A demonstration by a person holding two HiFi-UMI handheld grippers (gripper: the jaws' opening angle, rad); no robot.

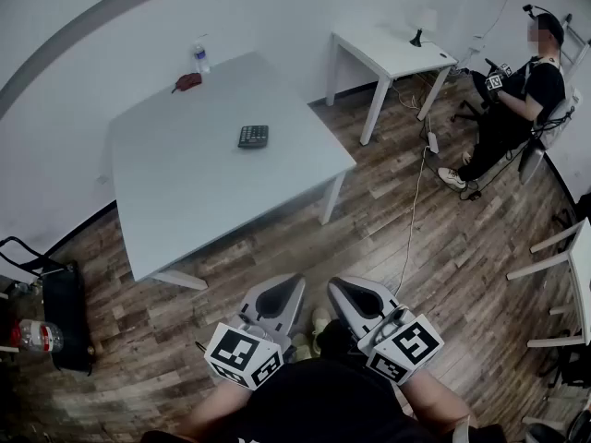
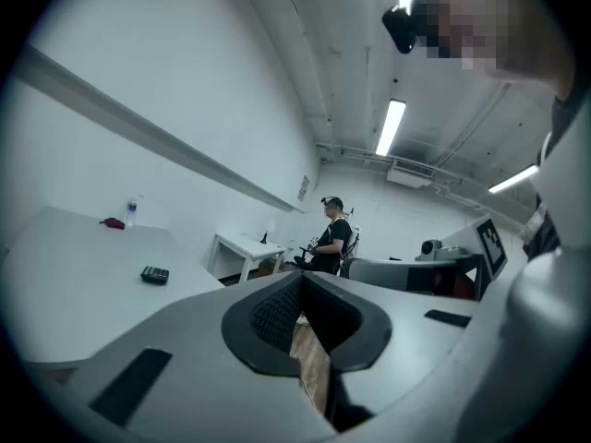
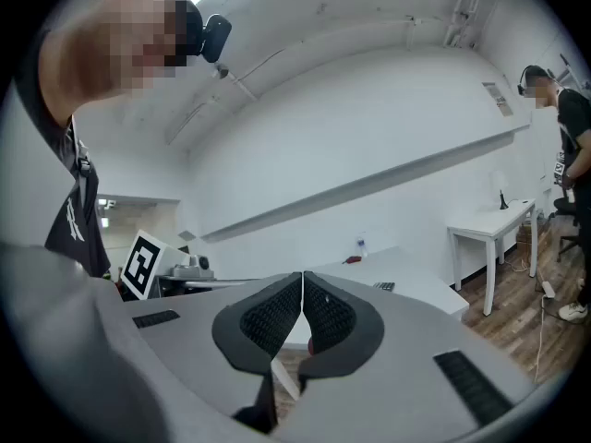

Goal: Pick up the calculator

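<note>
The big pale grey tabletop [image 1: 185, 183] stands on white legs over the wood-plank floor [image 1: 434, 247], its far edges close to the white wall. A dark calculator [image 1: 253, 136] lies flat on it, roughly mid-surface and toward the right-hand edge, with bare tabletop all round it. Well apart from that, near the far corner by the wall, a small clear water bottle [image 1: 200, 59] stands upright with a small red object [image 1: 187, 81] lying just beside it.

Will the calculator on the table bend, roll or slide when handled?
The calculator looks flat and boxy, so it is probably stiff and unlikely to roll. It lies flat on the smooth table, so it may slide when pushed.
</note>
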